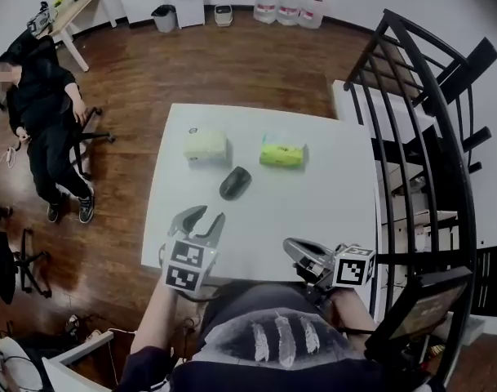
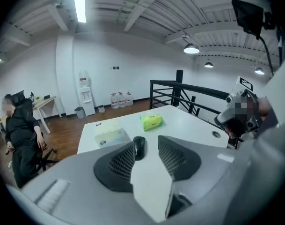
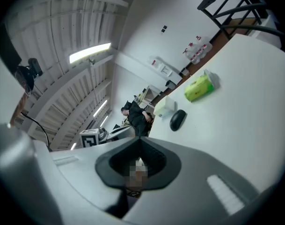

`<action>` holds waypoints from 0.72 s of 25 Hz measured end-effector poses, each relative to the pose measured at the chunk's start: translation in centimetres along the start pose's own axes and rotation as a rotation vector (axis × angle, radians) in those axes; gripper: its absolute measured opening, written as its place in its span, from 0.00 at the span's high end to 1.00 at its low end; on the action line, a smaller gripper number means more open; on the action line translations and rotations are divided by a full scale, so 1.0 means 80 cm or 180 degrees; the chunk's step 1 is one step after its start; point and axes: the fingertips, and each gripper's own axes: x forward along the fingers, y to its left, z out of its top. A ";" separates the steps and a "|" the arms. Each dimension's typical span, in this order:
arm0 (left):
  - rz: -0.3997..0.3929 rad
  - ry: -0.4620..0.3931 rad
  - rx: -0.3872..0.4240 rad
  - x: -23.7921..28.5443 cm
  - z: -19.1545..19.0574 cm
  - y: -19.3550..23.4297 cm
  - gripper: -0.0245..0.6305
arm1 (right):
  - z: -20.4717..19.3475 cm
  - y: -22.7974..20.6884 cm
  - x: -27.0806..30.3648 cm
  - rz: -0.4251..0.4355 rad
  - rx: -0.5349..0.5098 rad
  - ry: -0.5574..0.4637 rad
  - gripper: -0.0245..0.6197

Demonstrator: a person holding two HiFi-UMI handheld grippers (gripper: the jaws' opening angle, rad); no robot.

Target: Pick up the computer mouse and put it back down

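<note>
A black computer mouse (image 1: pixel 235 183) lies on the white table (image 1: pixel 338 211), just in front of a pale tissue pack (image 1: pixel 206 145) and a green pack (image 1: pixel 282 152). My left gripper (image 1: pixel 203 219) hovers over the table's near part, a short way before the mouse and apart from it, jaws open and empty. In the left gripper view the mouse (image 2: pixel 139 147) shows through the gap of that gripper (image 2: pixel 147 142). My right gripper (image 1: pixel 297 248) sits at the near right edge, jaws shut on nothing. From the right gripper (image 3: pixel 140 142) the mouse (image 3: pixel 178 119) lies far off.
A black metal railing (image 1: pixel 419 121) runs along the table's right side, with a dark screen (image 1: pixel 419 309) near my right hand. A person (image 1: pixel 36 113) sits in a chair at far left. Water bottles (image 1: pixel 289 2) stand by the far wall.
</note>
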 end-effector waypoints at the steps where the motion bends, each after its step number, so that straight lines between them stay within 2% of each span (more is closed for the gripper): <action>1: -0.0010 0.0054 0.0026 0.009 0.000 0.003 0.68 | 0.005 -0.003 0.001 -0.0001 0.0006 0.0003 0.96; 4: -0.0011 0.0207 0.0077 0.037 0.000 0.008 0.52 | 0.022 -0.014 0.000 0.0012 0.0018 0.0037 0.96; 10: -0.0001 0.0356 -0.0015 0.085 0.002 0.014 0.44 | 0.054 -0.042 0.003 0.0047 -0.0012 0.0159 0.96; 12: -0.0002 0.0409 -0.0044 0.099 0.003 0.020 0.36 | 0.059 -0.047 0.008 0.0062 -0.0008 0.0217 0.96; 18: 0.0038 0.0502 -0.0011 0.146 0.014 0.039 0.25 | 0.074 -0.064 0.012 0.0057 0.0086 0.0261 0.96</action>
